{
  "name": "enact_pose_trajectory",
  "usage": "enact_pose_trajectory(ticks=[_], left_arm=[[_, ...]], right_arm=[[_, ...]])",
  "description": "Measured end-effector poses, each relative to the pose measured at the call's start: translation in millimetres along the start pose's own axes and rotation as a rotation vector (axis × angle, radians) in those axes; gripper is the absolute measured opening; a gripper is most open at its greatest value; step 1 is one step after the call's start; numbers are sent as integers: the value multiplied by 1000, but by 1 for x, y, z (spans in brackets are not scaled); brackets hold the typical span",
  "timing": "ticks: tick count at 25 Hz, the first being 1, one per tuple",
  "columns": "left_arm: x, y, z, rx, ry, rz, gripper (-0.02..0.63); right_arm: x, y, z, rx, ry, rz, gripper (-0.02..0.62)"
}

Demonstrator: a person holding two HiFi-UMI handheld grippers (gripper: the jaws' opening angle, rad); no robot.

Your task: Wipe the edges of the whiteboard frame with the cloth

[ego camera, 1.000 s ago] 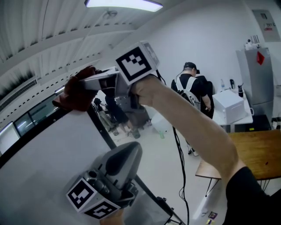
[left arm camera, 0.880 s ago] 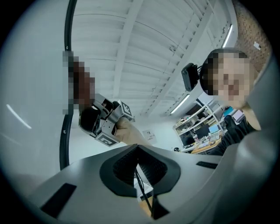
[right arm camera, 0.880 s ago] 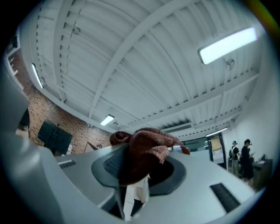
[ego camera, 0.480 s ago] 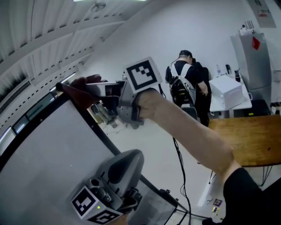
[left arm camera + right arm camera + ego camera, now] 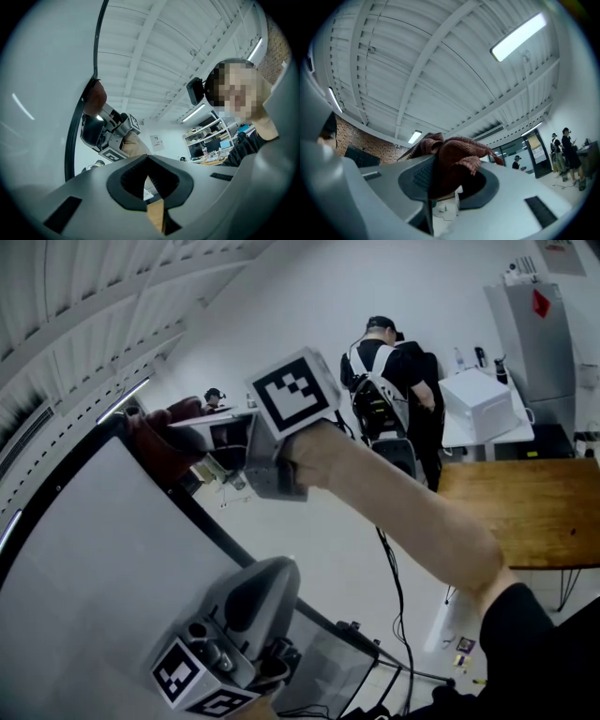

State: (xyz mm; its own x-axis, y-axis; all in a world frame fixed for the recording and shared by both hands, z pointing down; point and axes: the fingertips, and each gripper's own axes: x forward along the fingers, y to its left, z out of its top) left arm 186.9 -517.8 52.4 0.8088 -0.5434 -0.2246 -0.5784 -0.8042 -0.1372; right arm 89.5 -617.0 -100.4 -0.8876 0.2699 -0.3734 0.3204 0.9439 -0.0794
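Note:
The whiteboard (image 5: 84,559) fills the left of the head view, tilted, with a black frame (image 5: 225,535) along its edge. My right gripper (image 5: 192,432) is shut on a dark red cloth (image 5: 159,446), and the cloth is pressed against the frame's upper corner. In the right gripper view the cloth (image 5: 457,157) bunches out between the jaws of the right gripper (image 5: 440,176). My left gripper (image 5: 262,587) hangs low beside the board's side edge, jaws together with nothing in them. The left gripper view shows the left gripper (image 5: 148,164), the frame (image 5: 96,51) and the cloth (image 5: 97,98) above.
A person with a backpack (image 5: 384,362) stands at the back, facing away. Beside that person are a white box on a white table (image 5: 483,395) and a grey cabinet (image 5: 534,334). A wooden table (image 5: 525,512) is at right. A cable (image 5: 394,587) trails over the floor.
The right gripper has slid the cloth along the frame's top edge to the upper corner. The left gripper has stayed low by the board's side edge.

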Motion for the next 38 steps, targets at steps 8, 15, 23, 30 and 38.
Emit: enact_pose_trajectory(ticks=[8,15,23,30,38], left_arm=[[-7,-5,-21,-59,12,17,-9],[-7,-7,-33,-84,19,32,-9],[-5,-10,-45,-117,28,39,-9],[-7,-9,-62,-149,34,55,-9],[-7,-7,-80,-177,46,65,-9]], right_arm=[[-13,-3,-27,-28,46,-22,124],[-24,-4,-49,-10,69,-22,126],[-35,-7,-75,22,96,-35,126],[-46,-10,-102,50,117,-33,126],[-54,-11,-126,107,123,-18,124]])
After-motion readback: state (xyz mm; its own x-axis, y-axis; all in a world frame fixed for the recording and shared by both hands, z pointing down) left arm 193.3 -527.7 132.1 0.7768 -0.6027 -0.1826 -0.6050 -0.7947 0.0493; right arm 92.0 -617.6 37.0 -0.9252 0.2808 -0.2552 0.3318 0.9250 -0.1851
